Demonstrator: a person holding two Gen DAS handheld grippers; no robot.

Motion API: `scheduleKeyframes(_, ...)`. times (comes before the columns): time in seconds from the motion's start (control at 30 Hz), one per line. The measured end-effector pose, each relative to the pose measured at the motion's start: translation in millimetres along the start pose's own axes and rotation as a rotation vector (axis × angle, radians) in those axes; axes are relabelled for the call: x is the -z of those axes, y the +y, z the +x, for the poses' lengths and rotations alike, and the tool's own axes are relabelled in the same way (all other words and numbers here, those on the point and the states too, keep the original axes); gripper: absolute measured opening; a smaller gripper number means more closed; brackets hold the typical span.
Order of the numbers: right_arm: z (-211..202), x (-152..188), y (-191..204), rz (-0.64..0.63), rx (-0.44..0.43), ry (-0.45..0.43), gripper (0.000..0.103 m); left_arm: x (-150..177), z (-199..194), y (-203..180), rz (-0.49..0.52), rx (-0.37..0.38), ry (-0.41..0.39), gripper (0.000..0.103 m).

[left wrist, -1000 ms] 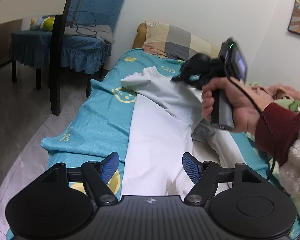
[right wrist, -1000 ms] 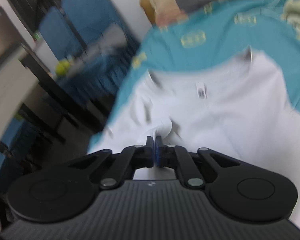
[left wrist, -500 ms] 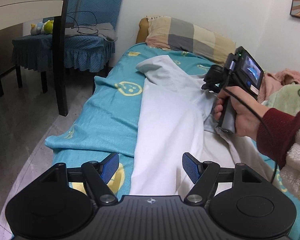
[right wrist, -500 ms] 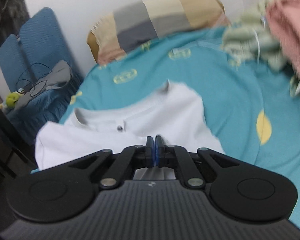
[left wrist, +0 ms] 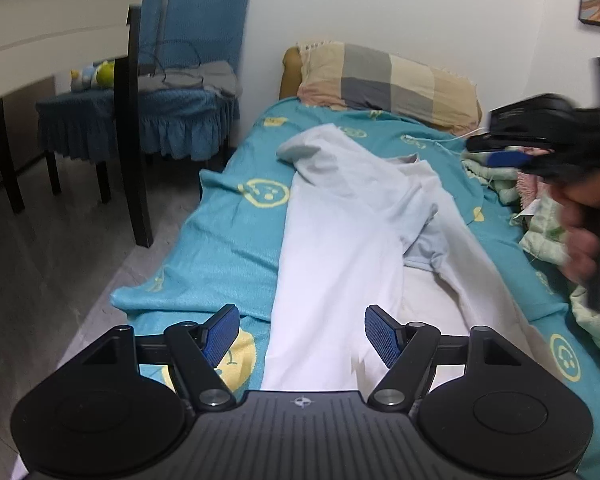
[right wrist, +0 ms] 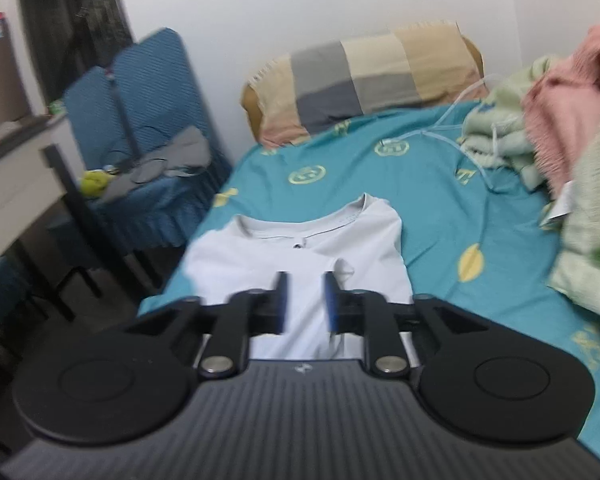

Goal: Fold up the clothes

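A white T-shirt (left wrist: 340, 232) lies lengthwise on the teal bedspread (left wrist: 228, 240), one side folded over its middle and a sleeve bunched at its right. My left gripper (left wrist: 302, 330) hovers open over the shirt's near end, nothing between its blue pads. In the right wrist view the same shirt (right wrist: 300, 248) shows its collar toward the pillow. My right gripper (right wrist: 305, 302) is above it, jaws opening, with no cloth between them. In the left wrist view the right gripper (left wrist: 504, 158) is blurred at the right edge, held by a hand (left wrist: 580, 236).
A checked pillow (left wrist: 388, 80) lies at the head of the bed. Green and pink blankets (right wrist: 560, 128) are heaped along the bed's right side, with a thin white cord (right wrist: 452, 132) beside them. Blue-covered chairs (left wrist: 172, 96) and a dark-legged table (left wrist: 128, 128) stand left of the bed.
My right gripper let go of the shirt's folded side, opened, and pulled away to the right and upward. The folded side now lies on the shirt. My left gripper stayed open.
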State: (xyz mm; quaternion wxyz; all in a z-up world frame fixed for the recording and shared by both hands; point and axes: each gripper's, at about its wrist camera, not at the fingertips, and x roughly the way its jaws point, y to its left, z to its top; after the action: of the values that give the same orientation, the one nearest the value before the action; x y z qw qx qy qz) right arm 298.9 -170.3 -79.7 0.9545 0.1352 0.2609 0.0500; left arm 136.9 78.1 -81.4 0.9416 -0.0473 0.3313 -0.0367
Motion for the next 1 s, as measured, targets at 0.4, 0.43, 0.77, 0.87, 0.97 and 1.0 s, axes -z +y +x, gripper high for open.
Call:
scheduleKeyframes(0.4, -184.7, 81.9, -4.5, -0.013, 0.001, 0.023, 0.08, 3.8, -28.2, -29.7, 0.08, 0.01, -0.035, 0.073)
scheduleKeyframes(0.43, -187.8, 88.5, -4.6, -0.019, -0.001, 0.034, 0.08, 4.3, -27.4, -30.1, 0.083, 0.011, -0.034, 0.073)
scheduleKeyframes(0.77, -170.9, 100.9, -8.3, -0.045, 0.006, 0.049, 0.08, 8.7, -3.0, 6.5, 0.035, -0.048, 0.104, 0.073)
scheduleKeyframes(0.87, -168.3, 98.5, -15.8, -0.045, 0.002, 0.049, 0.08, 10.9, 0.3, 18.9, 0.026, -0.058, 0.174, 0.073)
scheduleKeyframes(0.97, -169.0, 91.2, -28.0, -0.031, 0.013, 0.03, 0.08, 11.5, -5.7, 28.2, 0.026, -0.034, 0.247, 0.073)
scheduleKeyframes(1.0, -170.0, 89.3, -33.0, -0.022, 0.014, 0.022, 0.08, 11.7, -7.9, 32.3, 0.024, -0.019, 0.281, 0.073)
